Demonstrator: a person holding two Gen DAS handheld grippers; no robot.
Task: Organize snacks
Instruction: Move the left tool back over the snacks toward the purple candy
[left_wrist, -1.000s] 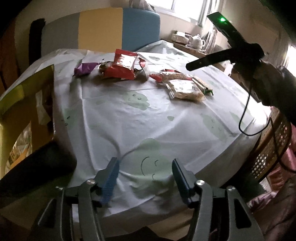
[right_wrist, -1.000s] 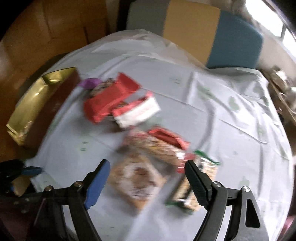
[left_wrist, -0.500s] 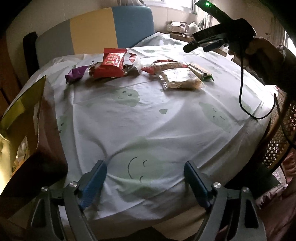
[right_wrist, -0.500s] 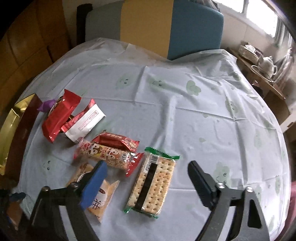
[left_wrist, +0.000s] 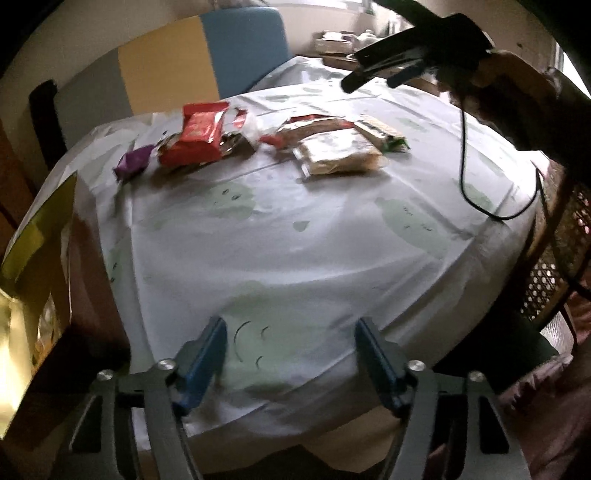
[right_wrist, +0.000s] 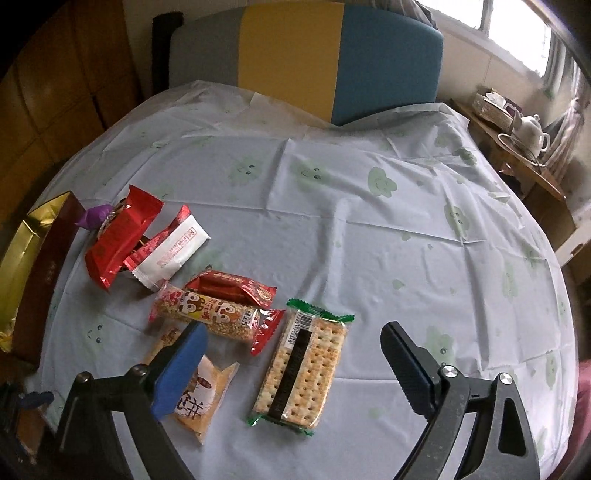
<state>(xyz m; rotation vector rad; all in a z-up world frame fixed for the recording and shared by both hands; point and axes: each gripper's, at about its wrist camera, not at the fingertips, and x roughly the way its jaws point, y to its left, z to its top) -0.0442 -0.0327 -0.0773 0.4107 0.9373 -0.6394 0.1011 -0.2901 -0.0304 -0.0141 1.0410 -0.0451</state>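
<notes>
Several snack packs lie on the pale tablecloth (right_wrist: 369, 240). My right gripper (right_wrist: 294, 328) hovers above a green-edged cracker pack (right_wrist: 303, 369); its jaws are opening and touch nothing. Beside it lie a peanut bar (right_wrist: 210, 314), a red bar (right_wrist: 236, 290), an orange pastry pack (right_wrist: 199, 398), a red pack (right_wrist: 122, 236), a white-and-red pack (right_wrist: 173, 251) and a purple candy (right_wrist: 94, 216). A gold-lined box (right_wrist: 26, 251) stands open at the table's left edge. My left gripper (left_wrist: 291, 325) hangs over the near table edge, far from the snacks; its jaws are closing on nothing.
A chair with grey, yellow and blue stripes (right_wrist: 314, 55) stands behind the table. A side table with a white teapot (right_wrist: 532, 129) is at the far right. In the left wrist view a wicker seat (left_wrist: 550, 266) sits by the table and a cable (left_wrist: 465, 166) hangs from the right hand.
Both grippers' jaws have spread wider. The right wrist view has swung right across the snacks, so the cracker pack now lies below its fingers. The left view has rolled slightly.
</notes>
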